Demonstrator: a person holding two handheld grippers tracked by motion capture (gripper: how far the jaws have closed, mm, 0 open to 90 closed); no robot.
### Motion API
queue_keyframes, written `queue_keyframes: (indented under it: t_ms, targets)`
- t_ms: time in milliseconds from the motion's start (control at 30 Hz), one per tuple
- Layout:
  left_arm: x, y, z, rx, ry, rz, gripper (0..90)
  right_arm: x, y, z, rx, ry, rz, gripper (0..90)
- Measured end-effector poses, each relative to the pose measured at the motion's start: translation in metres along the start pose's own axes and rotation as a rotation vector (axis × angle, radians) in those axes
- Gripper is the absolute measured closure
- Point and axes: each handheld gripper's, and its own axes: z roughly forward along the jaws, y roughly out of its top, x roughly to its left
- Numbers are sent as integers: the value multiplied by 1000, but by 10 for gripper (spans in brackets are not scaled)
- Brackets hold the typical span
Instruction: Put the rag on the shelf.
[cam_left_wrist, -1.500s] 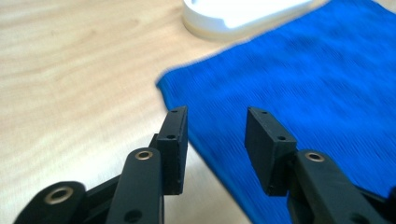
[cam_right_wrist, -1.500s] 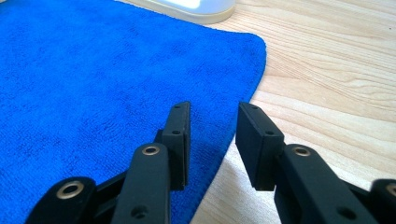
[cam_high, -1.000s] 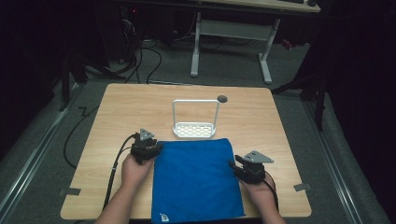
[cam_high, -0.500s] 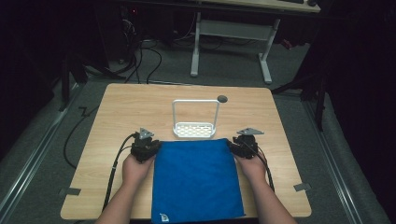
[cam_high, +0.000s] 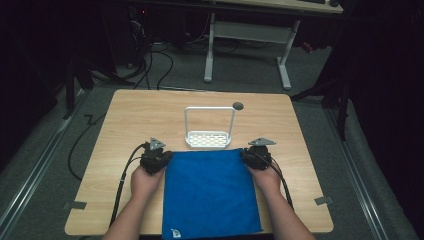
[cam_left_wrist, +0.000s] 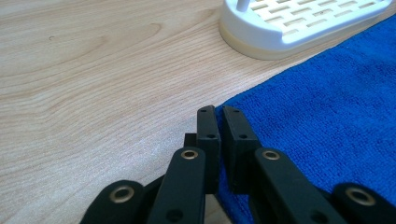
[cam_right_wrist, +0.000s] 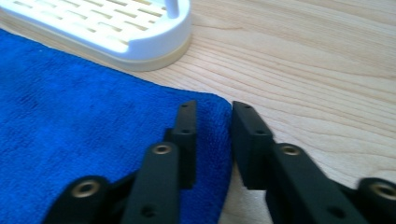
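The left tool (cam_left_wrist: 218, 119) has just pinched shut on its far corner of the flat blue terry cloth (cam_high: 210, 192); the right tool (cam_right_wrist: 212, 116), newly arrived opposite, is closing, edge between its jaws, so lifting looks near.

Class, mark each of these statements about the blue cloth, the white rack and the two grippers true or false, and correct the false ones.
1. The blue cloth lies flat on the table. True.
2. The white rack sits on top of the cloth. False: it stands on bare wood just beyond the cloth's far edge.
3. The left gripper is at the cloth's far left corner. True.
4. The right gripper hovers over the rack. False: its jaws straddle the cloth's far right corner, with a gap between them.
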Motion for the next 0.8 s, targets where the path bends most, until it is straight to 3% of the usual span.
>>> queue_keyframes:
  t_ms: [100, 233, 400, 567, 700, 800]
  targets:
    - [-2, 0, 0, 2, 9, 24, 870, 4, 0, 0, -1, 12, -8, 849]
    - [-2, -1, -2, 2, 4, 27, 873, 7, 0, -1, -11, 20, -28, 875]
    - [-6, -3, -12, -66, 5, 41, 878, 9, -1, -20, -110, 46, -8, 877]
    - [-14, -4, -31, -158, -5, 42, 878, 19, -10, -44, -208, 56, -28, 877]
    - [-21, -4, -46, -210, -6, 47, 877, 24, -12, -54, -245, 61, -54, 877]
    - [-26, -2, -57, -262, -10, 38, 876, 26, -12, -65, -288, 60, -48, 877]
